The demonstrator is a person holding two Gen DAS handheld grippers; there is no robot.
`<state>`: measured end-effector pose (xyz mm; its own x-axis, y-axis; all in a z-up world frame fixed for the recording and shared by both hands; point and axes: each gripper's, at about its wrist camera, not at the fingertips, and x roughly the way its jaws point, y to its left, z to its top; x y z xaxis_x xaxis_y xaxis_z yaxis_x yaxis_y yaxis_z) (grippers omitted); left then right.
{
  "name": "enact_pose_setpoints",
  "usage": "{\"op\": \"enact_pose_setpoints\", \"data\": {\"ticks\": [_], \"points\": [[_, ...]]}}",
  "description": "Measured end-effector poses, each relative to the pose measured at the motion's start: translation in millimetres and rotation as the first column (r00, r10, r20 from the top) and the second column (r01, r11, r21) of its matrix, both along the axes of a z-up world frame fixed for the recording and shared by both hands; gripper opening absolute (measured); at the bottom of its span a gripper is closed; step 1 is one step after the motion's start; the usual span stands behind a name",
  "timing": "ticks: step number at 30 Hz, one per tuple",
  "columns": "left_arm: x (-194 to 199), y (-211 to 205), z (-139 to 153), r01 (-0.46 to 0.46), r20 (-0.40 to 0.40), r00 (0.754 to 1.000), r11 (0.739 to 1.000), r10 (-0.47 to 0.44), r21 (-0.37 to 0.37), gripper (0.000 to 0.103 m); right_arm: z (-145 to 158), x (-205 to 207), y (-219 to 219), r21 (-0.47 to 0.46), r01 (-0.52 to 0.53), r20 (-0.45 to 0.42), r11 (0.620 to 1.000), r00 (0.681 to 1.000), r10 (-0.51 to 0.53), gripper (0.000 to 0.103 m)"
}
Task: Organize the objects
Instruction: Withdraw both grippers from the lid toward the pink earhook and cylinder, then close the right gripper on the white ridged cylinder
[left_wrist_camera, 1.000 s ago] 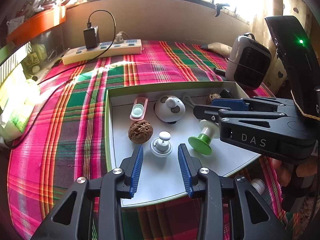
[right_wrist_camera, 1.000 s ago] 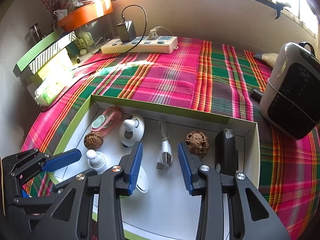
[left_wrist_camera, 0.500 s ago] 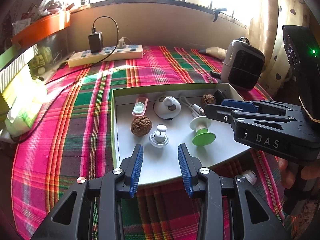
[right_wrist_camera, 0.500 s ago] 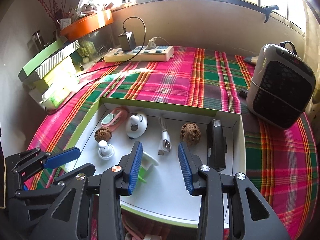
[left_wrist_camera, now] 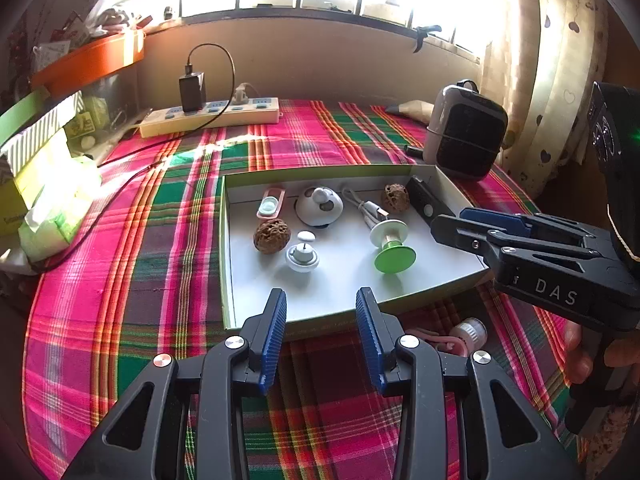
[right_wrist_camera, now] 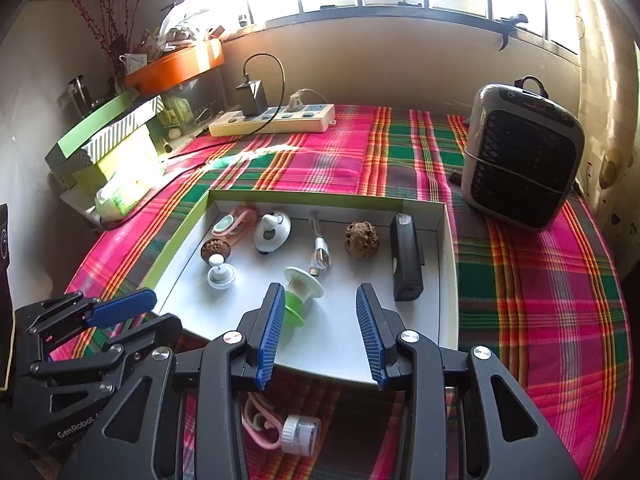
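Both hand-held grippers [left_wrist_camera: 321, 336] [right_wrist_camera: 322, 334] gape empty above the green-rimmed white tray [left_wrist_camera: 352, 300] of trinkets.

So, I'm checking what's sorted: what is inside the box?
Inside the box: two walnuts, pink case, white round gadget, USB cable, black device, white knob, green-and-white spool. The right fingers hide part of the spool.

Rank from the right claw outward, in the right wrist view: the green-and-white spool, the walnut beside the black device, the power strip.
1. Green-and-white spool, by the claw's left finger.
2. Walnut, mid-tray, left of the black device.
3. Power strip, at the far wall.
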<state>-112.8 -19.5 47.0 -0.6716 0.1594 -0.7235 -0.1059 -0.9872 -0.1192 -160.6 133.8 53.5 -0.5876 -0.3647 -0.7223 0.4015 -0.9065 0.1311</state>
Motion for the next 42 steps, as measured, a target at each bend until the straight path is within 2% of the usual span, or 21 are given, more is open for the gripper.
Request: {"op": "enact_pose_setpoints", "data": {"ticks": [10, 20, 26, 35, 39, 42], "points": [[14, 3, -5, 0.019, 0.001, 1.0, 1.0, -0.019, 0.025, 0.034, -2, 34, 19, -0.002, 0.03, -0.031, 1.0, 0.999, -0.03, 0.039], [20, 7, -12, 0.032, 0.018, 0.999, 0.999, -0.033, 0.038, 0.034, -14, 54, 20, 0.038, 0.024, -0.031, 0.999, 0.999, -0.023, 0.039], [23, 9, -15, 0.04, 0.024, 0.999, 0.998, -0.041, 0.043, 0.034, -25, 57, 18, 0.054, 0.018, -0.006, 0.998, 1.0, -0.018, 0.039], [25, 9, -16, 0.04, 0.025, 0.999, 0.998, -0.042, 0.046, 0.034, -27, 62, 14, 0.026, -0.018, 0.003, 0.999, 1.0, 0.018, 0.039], [26, 10, -16, 0.04, 0.028, 0.999, 0.998, -0.041, 0.046, 0.034, -31, 64, 8, 0.069, -0.027, -0.004, 0.997, 1.0, 0.027, 0.039], [28, 11, -16, 0.043, 0.029, 0.999, 0.998, -0.044, 0.045, 0.034, -35, 62, 11, 0.055, -0.023, 0.015, 0.998, 1.0, 0.022, 0.039]]}}
